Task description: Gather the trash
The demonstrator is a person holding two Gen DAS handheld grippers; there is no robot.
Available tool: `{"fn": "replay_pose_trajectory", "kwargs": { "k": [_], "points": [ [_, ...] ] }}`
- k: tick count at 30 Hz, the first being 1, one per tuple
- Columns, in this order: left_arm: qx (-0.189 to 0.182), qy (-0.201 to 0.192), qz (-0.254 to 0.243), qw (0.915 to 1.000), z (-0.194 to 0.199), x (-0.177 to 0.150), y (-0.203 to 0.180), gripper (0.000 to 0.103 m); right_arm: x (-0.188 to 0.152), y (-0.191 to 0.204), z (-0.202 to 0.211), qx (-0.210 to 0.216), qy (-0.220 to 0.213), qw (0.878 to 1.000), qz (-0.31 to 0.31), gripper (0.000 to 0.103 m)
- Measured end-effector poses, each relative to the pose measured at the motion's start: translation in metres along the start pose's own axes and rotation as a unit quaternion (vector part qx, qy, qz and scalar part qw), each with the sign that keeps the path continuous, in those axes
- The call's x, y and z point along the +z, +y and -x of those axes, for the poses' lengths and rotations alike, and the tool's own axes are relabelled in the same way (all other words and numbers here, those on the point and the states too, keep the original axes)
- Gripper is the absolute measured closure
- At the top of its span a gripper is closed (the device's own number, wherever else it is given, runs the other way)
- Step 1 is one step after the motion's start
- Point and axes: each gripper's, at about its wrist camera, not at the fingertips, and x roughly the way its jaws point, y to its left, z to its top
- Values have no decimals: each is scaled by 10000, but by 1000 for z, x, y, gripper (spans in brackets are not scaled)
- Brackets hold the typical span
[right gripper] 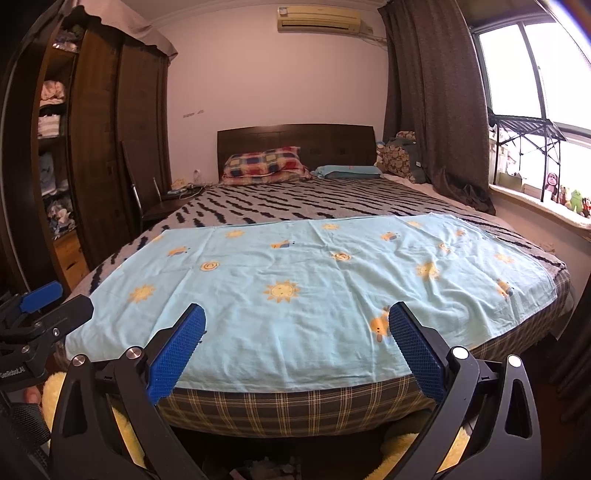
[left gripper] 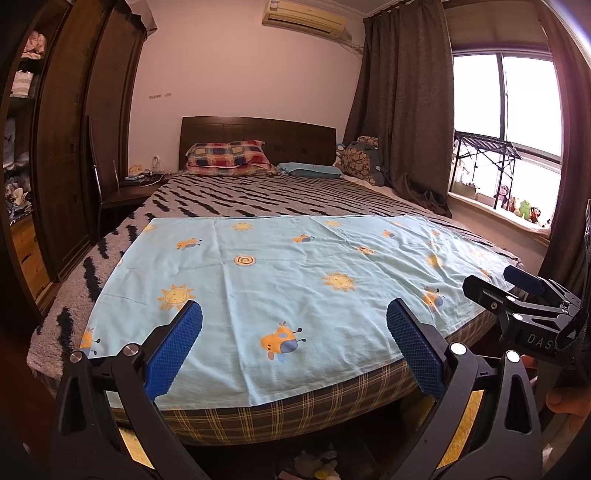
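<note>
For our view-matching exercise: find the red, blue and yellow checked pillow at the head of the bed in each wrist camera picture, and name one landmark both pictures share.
Left wrist view: the red, blue and yellow checked pillow lies left of centre, against the dark wooden headboard.
Right wrist view: the pillow sits near centre, against the same headboard.
Shared landmark: the cream wall air conditioner above.

Bed [left gripper: 258, 199] beside dark wardrobe [left gripper: 74, 147], bright window [left gripper: 517, 110].
</note>
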Motion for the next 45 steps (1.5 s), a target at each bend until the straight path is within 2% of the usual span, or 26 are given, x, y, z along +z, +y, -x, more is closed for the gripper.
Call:
{"fn": "replay_pose_trajectory", "kwargs": {
  "k": [39,45],
  "points": [
    [43,47,-5,10000,-2,-1,0,8,-4,-1,-2,36,7,10000,-42,3],
    [205,60,0,9998,-3,-1,0,8,-4,-2,-3,-6,33,10000,-72,3]
  ]
}}
